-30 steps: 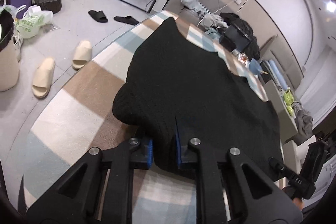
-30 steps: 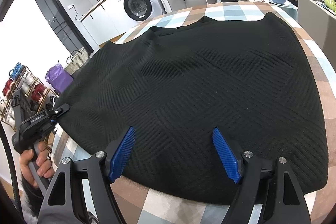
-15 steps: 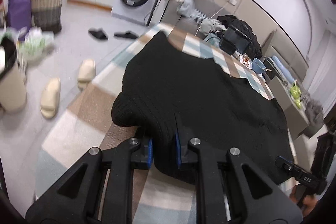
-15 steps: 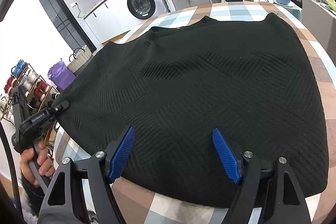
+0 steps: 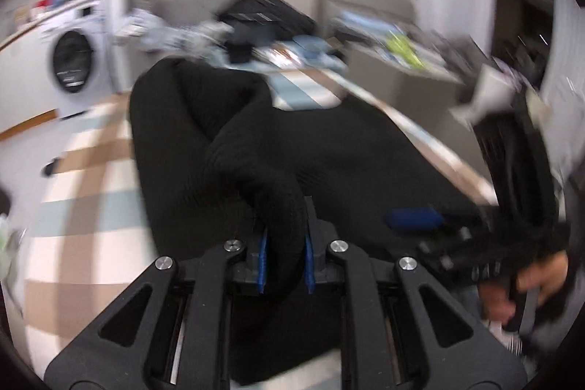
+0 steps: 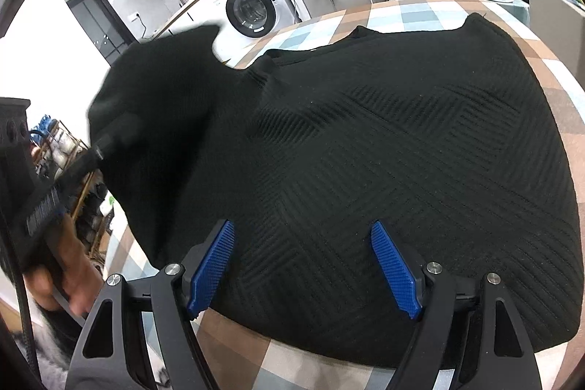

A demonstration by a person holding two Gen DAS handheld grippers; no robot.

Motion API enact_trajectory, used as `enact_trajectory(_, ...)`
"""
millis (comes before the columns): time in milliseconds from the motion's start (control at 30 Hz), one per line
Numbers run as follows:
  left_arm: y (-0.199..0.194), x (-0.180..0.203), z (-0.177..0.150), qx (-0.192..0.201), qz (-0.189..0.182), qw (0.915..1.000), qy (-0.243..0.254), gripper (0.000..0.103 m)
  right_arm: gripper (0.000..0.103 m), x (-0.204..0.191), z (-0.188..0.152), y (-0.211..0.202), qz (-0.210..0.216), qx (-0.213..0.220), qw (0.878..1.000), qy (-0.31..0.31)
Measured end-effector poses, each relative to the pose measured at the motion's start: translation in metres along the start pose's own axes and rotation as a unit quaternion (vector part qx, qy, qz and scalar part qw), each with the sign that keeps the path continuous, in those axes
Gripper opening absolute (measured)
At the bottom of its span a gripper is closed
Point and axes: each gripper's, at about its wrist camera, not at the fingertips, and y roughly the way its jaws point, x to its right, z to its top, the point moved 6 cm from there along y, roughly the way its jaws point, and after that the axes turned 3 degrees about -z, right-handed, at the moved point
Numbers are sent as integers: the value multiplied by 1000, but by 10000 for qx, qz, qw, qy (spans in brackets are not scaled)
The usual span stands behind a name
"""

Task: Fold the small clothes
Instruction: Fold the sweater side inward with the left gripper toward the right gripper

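- Now the left gripper (image 5: 285,258) is clamped on the sweater's (image 6: 384,170) side edge, lifted clear of the table (image 6: 413,13).
- The flat body lies rightward of those fingers.
- The right gripper (image 6: 303,265) hovers, jaws apart, over the near hem.

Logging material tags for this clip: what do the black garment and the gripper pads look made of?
Black garment: thick knit, likely wool or acrylic, matte, with raised ribbing in diagonal blocks.
Pads on the right gripper: blue, matte, with a fine cross-hatched grip texture; rubber or plastic, I cannot tell which.

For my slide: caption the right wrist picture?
Open right gripper above black knitted sweater; left gripper lifts one side.
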Motion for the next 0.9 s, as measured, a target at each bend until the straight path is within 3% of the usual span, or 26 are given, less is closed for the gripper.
enact_trajectory(133, 22, 29, -25, -588, -447, 9972, 132, 17, 79, 8, 3, -5, -2, -8, 9999, 144)
enact_trajectory(300, 0, 26, -30, -460, -879, 9949, -200, 55, 79, 30, 9, -21, -256, 120, 9988, 408)
enact_trajectory(367, -14, 23, -31, -320, -952, 9945, -292, 60, 79, 36, 11, -28, -280, 183, 9981, 525)
enact_trajectory(500, -37, -12, -31, -66, -479, 9975, -513, 64, 79, 33, 14, -35, -63, 232, 9977, 632)
enact_trajectory(600, -44, -50, -38, -158, -59, 9957, -916, 64, 78, 17, 17, -28, 376, 112, 9969, 680)
enact_trajectory(733, -46, -78, -42, -103, 155, 9922, -1229, 64, 73, -4, 22, -12, 769, -54, 9949, 656)
enact_trajectory(800, -44, -87, -43, -125, 219, 9914, -1282, 64, 63, -9, 23, 3, 713, -227, 9947, 700)
enact_trajectory(900, -43, -96, -45, -145, 243, 9906, -1339, 64, 33, -10, 22, 24, 486, -482, 9954, 666)
